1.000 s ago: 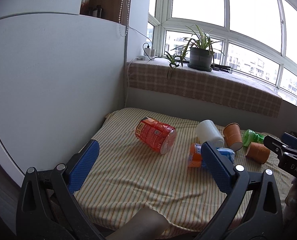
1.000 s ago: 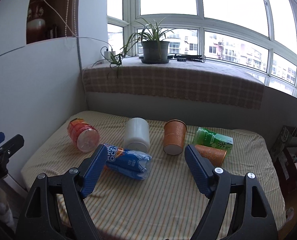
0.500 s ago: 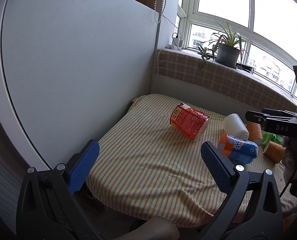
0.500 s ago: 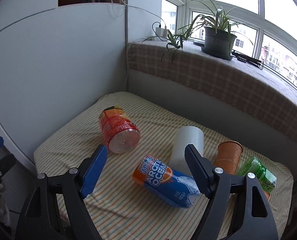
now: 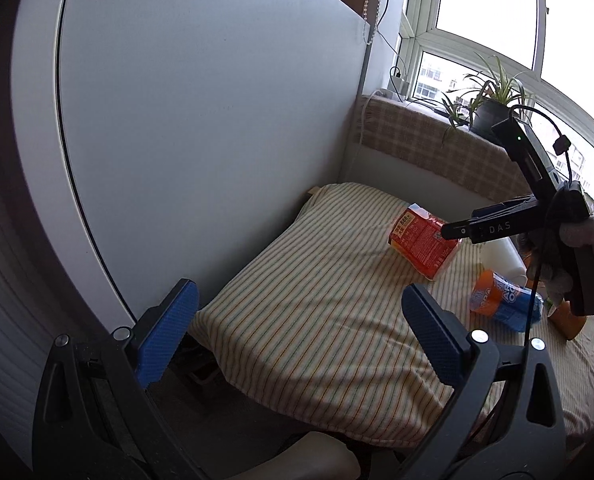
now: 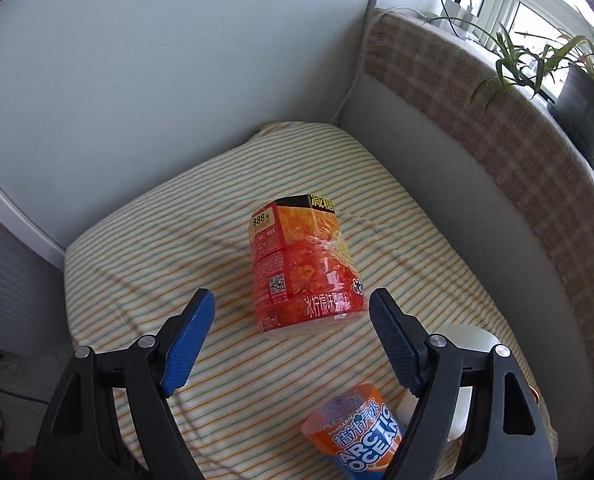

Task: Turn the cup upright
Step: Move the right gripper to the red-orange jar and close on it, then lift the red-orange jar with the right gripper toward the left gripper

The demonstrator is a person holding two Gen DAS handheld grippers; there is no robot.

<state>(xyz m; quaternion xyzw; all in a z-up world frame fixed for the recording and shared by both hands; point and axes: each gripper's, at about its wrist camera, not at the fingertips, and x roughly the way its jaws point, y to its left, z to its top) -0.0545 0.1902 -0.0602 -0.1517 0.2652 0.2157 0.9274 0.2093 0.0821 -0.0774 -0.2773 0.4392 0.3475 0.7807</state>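
Note:
A red-orange plastic drink cup point(image 6: 303, 266) lies on its side on the striped tablecloth point(image 6: 169, 240). My right gripper point(image 6: 293, 340) is open and empty, hovering just above and in front of it. In the left wrist view the same cup point(image 5: 423, 242) lies mid-table, with my right gripper point(image 5: 457, 230) above it. My left gripper point(image 5: 297, 340) is open and empty, back off the table's near-left edge. A white cup point(image 6: 467, 364) lies on its side behind my right finger. An orange paper cup point(image 5: 567, 320) shows at the far right.
An orange-and-blue Arctic Ocean cup point(image 6: 361, 430) lies near the front of the table. A white partition wall point(image 5: 197, 140) stands along the left. A checked cloth covers the window ledge point(image 6: 477, 120), with a potted plant point(image 6: 585, 96) on it.
Both grippers swung left. My right gripper moved forward and down over the red-orange cup. My left gripper drew back toward the table's left edge. No object moved.

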